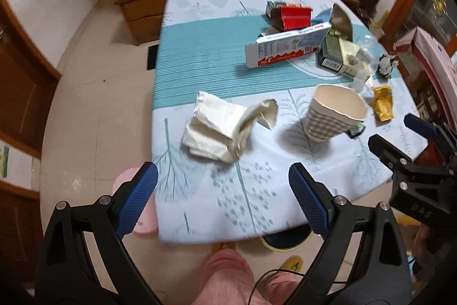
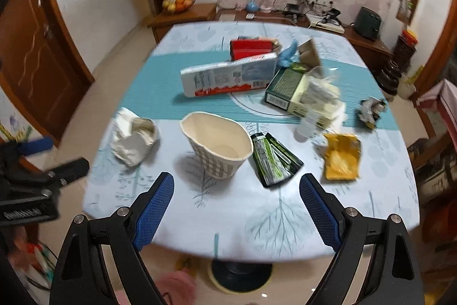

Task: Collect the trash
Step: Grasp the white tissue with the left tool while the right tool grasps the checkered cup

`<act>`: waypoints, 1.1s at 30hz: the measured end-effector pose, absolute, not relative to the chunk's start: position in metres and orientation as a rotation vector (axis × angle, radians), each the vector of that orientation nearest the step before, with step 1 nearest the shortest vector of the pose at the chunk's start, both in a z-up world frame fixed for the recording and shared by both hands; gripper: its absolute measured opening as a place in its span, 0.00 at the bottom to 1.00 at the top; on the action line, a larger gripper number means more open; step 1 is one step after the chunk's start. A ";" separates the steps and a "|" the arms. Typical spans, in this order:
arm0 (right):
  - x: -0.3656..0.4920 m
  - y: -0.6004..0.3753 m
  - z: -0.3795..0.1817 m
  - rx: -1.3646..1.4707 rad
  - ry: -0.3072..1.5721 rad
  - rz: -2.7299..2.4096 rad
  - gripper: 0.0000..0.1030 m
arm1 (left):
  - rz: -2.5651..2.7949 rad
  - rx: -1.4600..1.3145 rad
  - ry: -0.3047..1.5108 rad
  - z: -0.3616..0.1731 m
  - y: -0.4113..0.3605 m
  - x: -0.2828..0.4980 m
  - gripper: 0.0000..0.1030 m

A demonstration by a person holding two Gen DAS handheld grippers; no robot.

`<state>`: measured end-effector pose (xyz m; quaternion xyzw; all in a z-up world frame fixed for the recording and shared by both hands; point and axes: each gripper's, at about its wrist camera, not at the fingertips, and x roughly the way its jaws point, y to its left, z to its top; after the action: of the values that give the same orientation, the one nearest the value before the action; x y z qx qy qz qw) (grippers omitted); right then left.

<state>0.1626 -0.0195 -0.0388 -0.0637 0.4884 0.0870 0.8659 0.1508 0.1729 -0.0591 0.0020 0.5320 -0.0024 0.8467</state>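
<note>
The trash lies scattered over a table (image 2: 371,219) with a pale leaf-patterned cloth. Nearest the front edge stands a checked paper cup (image 2: 218,146), squashed to an oval mouth and leaning a little. In the right wrist view it sits just ahead of the right gripper (image 2: 237,205) and slightly left of its centre line; the cup's long mouth axis runs roughly across the view. The crumpled white paper (image 1: 220,127) lies to the cup's left, straight ahead of the left gripper (image 1: 222,202) in the left wrist view, with its longer side slanting from near left to far right. So, as I judge it, each hand has its own nearest piece: left for the paper, right for the cup.

Both grippers stand wide open with nothing between the blue pads (image 2: 155,207), and both hover short of the table edge, touching nothing.

Just right of the cup lie a dark green wrapper (image 2: 274,159) and a yellow wrapper (image 2: 341,159); farther back are a long white-and-red box (image 2: 228,77), a red box (image 2: 250,47) and a green-and-cream box (image 2: 302,93).

Both views are smeared by blur, so box print is unreadable. No bin can be made out for certain.
</note>
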 end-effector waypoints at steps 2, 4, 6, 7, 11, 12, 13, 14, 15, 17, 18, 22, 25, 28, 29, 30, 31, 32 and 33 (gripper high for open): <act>0.176 -0.022 -0.061 -0.139 1.045 0.182 0.84 | -0.028 0.041 1.138 -0.075 0.170 0.168 0.89; 0.193 -0.021 -0.075 -0.133 1.061 0.180 0.84 | -0.054 0.085 1.143 -0.089 0.166 0.186 0.89; 0.202 -0.025 -0.087 -0.120 1.071 0.193 0.84 | -0.083 0.116 1.150 -0.100 0.160 0.200 0.89; 0.208 -0.026 -0.093 -0.114 1.077 0.194 0.84 | -0.096 0.122 1.153 -0.104 0.158 0.205 0.89; 0.219 -0.030 -0.108 -0.118 1.089 0.229 0.84 | -0.153 0.151 1.167 -0.118 0.148 0.224 0.88; 0.223 -0.029 -0.112 -0.124 1.089 0.238 0.83 | -0.160 0.154 1.170 -0.120 0.147 0.227 0.84; 0.227 -0.028 -0.116 -0.122 1.092 0.251 0.82 | -0.172 0.154 1.176 -0.123 0.145 0.230 0.77; 0.227 -0.026 -0.117 -0.119 1.095 0.264 0.79 | -0.187 0.149 1.187 -0.127 0.144 0.234 0.73; 0.229 -0.024 -0.119 -0.115 1.098 0.273 0.73 | -0.199 0.139 1.196 -0.128 0.144 0.235 0.65; 0.233 -0.022 -0.125 -0.107 1.116 0.296 0.62 | -0.219 0.111 1.225 -0.133 0.142 0.240 0.49; 0.235 -0.020 -0.127 -0.102 1.124 0.306 0.50 | -0.225 0.102 1.237 -0.135 0.143 0.240 0.37; 0.235 -0.018 -0.131 -0.058 1.147 0.305 0.42 | -0.228 0.060 1.263 -0.139 0.144 0.243 0.24; 0.230 -0.018 -0.129 -0.019 1.142 0.274 0.40 | -0.232 0.038 1.271 -0.137 0.147 0.242 0.21; 0.224 -0.018 -0.125 0.011 1.142 0.237 0.38 | -0.238 0.052 1.271 -0.132 0.146 0.236 0.12; 0.221 -0.017 -0.122 0.025 1.137 0.231 0.37 | -0.245 0.068 1.259 -0.128 0.143 0.233 0.10; 0.217 -0.017 -0.118 0.041 1.128 0.222 0.37 | -0.255 0.076 1.253 -0.125 0.143 0.230 0.06; 0.212 -0.017 -0.113 0.050 1.119 0.211 0.37 | -0.276 0.090 1.243 -0.121 0.140 0.226 0.05; 0.207 -0.016 -0.110 0.057 1.114 0.206 0.36 | -0.300 0.104 1.231 -0.116 0.135 0.221 0.04; 0.201 -0.016 -0.105 0.072 1.102 0.200 0.36 | -0.313 0.111 1.225 -0.113 0.133 0.218 0.04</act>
<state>0.2010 -0.0157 -0.1048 0.0341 0.5226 0.0946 0.8466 0.2179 0.1330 -0.1134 0.0516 0.5724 -0.1460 0.8052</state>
